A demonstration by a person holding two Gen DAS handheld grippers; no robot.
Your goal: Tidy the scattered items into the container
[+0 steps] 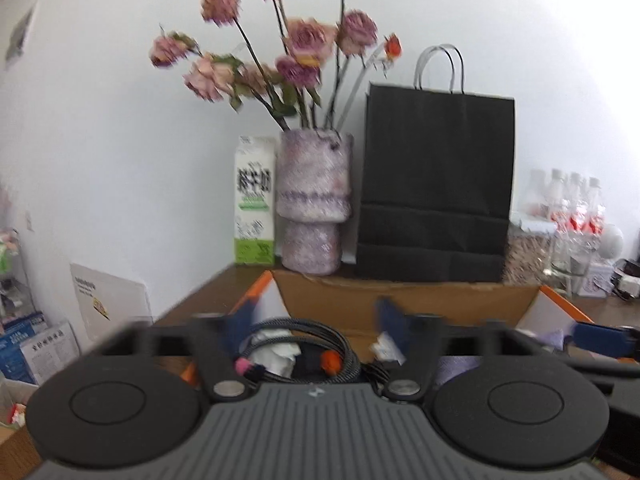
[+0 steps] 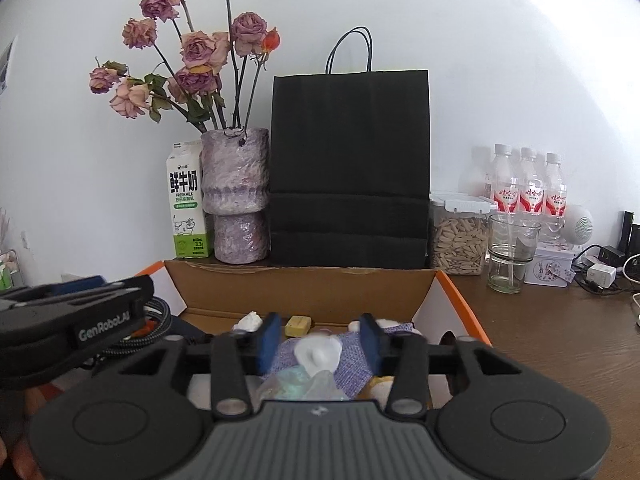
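While both grippers hover over the cardboard box, we see the left gripper spread wide above the braided cable and the right gripper parted over a white wad on lilac cloth, neither clasping anything.

Bright diffuse daylight, left view motion-blurred, right view sharp, fisheye-curved dark corners

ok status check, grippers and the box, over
Left gripper and right gripper open over cardboard box. Braided cable, purple cloth inside. Nothing blocking.
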